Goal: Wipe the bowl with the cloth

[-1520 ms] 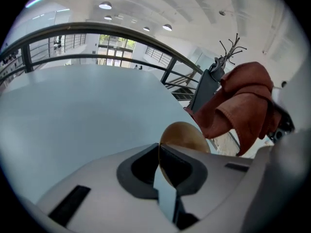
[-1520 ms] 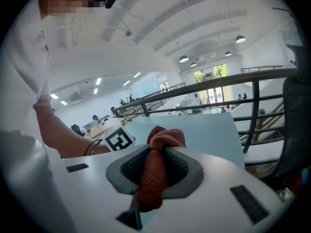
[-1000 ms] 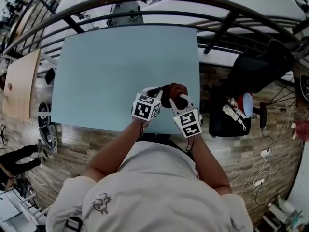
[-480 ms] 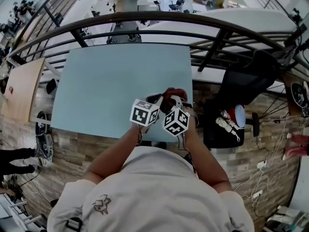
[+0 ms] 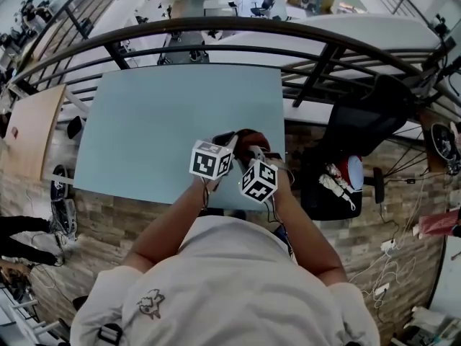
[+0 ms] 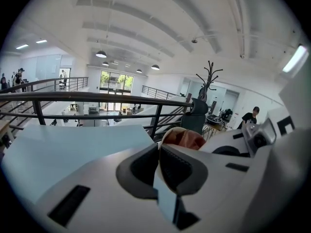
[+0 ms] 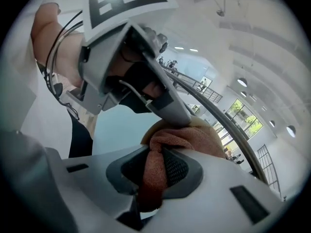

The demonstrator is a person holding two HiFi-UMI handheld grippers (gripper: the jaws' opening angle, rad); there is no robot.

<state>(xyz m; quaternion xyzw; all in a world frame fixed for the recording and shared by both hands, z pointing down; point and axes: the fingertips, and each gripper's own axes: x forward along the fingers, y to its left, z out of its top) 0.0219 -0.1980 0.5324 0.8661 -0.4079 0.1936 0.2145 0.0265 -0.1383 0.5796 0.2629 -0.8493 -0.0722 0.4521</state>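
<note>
The person leans over a light blue table [image 5: 166,121], and both grippers meet above its near right corner. The left gripper [image 5: 227,143] is clamped on the rim of the bowl [image 5: 243,135]. In the left gripper view its two dark pads [image 6: 181,168] stand almost together, with only the thin pale wall of the bowl [image 6: 170,132] between them. The bowl is cream coloured and tilted, so that its opening faces partly toward the right gripper [image 5: 254,152].

The right gripper is closed on the cloth [image 7: 171,138], a rust-brown towel. In the right gripper view a fold of it runs down between the jaws and fills the gap, and the rest is bunched up against the inside of the bowl [image 7: 209,124]. Just above the cloth, the grey finger of the left gripper [image 7: 167,108] lies on the bowl's rim. From the left gripper view, the cloth [image 6: 188,139] shows as a brown lump inside the bowl, and the white body of the right gripper [image 6: 252,144] is just beside it.

If the bowl touches the table or is held a little above it, I cannot tell. Beyond the table runs a dark metal railing [image 5: 216,26], and a black office chair [image 5: 371,114] stands to the right of the table.
</note>
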